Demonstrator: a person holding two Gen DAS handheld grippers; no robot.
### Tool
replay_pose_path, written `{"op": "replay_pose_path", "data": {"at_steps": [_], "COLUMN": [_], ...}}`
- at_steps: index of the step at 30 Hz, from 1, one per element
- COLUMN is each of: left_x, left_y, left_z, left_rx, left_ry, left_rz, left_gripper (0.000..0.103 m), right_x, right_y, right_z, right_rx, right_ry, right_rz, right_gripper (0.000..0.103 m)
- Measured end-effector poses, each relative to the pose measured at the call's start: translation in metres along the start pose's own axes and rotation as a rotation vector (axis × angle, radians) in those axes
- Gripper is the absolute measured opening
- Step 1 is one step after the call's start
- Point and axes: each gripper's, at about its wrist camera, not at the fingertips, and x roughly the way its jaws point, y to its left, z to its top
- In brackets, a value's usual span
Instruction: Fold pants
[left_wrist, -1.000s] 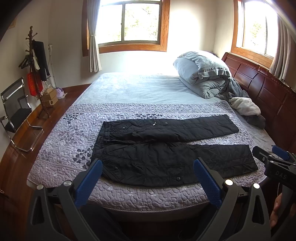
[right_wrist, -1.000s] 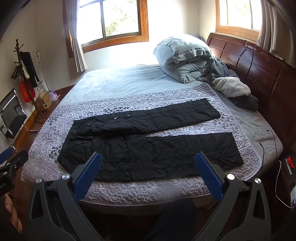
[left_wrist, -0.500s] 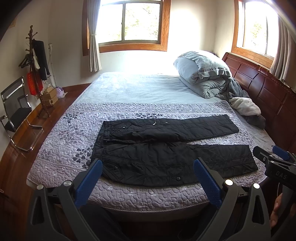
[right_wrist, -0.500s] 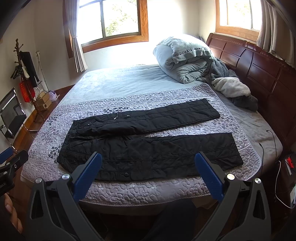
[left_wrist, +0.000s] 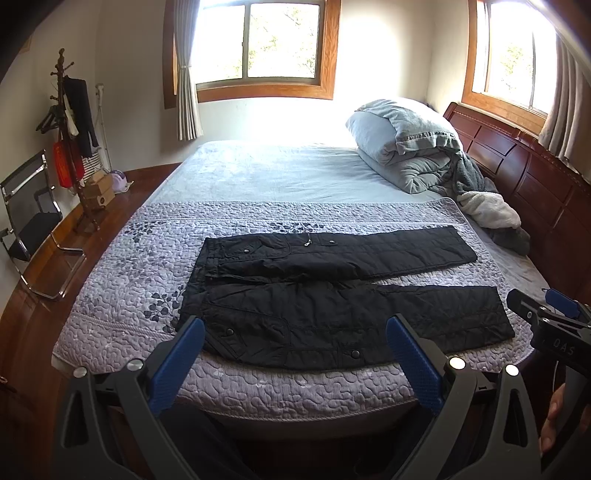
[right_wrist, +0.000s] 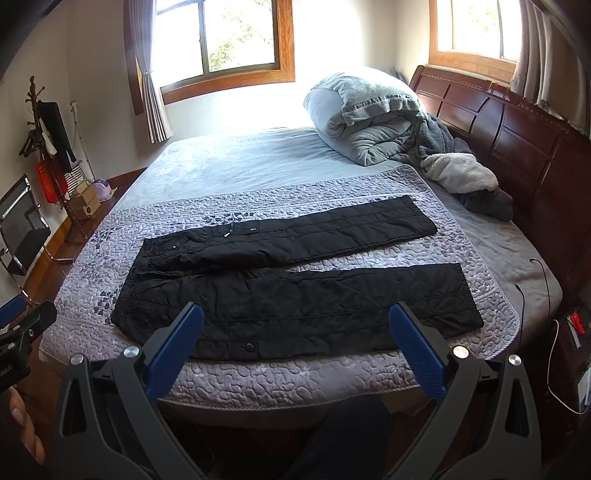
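Left wrist view: left tongs spread wide, grasping nothing, held short of the bed; black pants flat just beyond the tips, right tongs off to the right. Right wrist view: right tongs likewise released, pants ahead, waistband leftward.

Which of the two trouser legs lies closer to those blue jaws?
The near leg of the black pants, along the bed's front edge; the other leg lies farther back.
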Motion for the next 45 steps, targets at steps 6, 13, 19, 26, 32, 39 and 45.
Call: {"op": "replay_pose_path", "data": {"at_steps": [6,13,19,26,32,39,45], "left_x": [0.001,0.001,0.002,0.003,0.002,0.002,0.011], "left_y": [0.000,0.000,0.000,0.001,0.001,0.001,0.005], "left_z": [0.000,0.001,0.000,-0.001,-0.001,-0.001,-0.002], "left_rx": [0.001,0.001,0.001,-0.001,-0.001,-0.002,-0.007], "left_ry": [0.003,0.004,0.003,0.005,0.004,0.005,0.031], "left_rz": [0.000,0.000,0.001,-0.001,0.001,0.000,-0.008], "left_gripper": [0.099,0.099,0.099,0.099,0.099,0.099,0.099], "right_x": [0.000,0.001,0.001,0.001,0.001,0.001,0.002], "right_y": [-0.002,-0.002,-0.002,-0.002,-0.003,-0.003,-0.003], "right_z": [0.000,-0.001,0.000,-0.001,-0.001,-0.002,-0.003], "right_rx": [0.002,0.002,0.001,0.003,0.003,0.003,0.003], "right_ry": [-0.003,-0.001,-0.002,0.000,0.000,0.000,0.000], "right_rz": [-0.002,-0.002,-0.003,-0.002,-0.002,-0.002,-0.003], "right_gripper": [0.101,0.101,0.101,0.101,0.101,0.101,0.101]}}
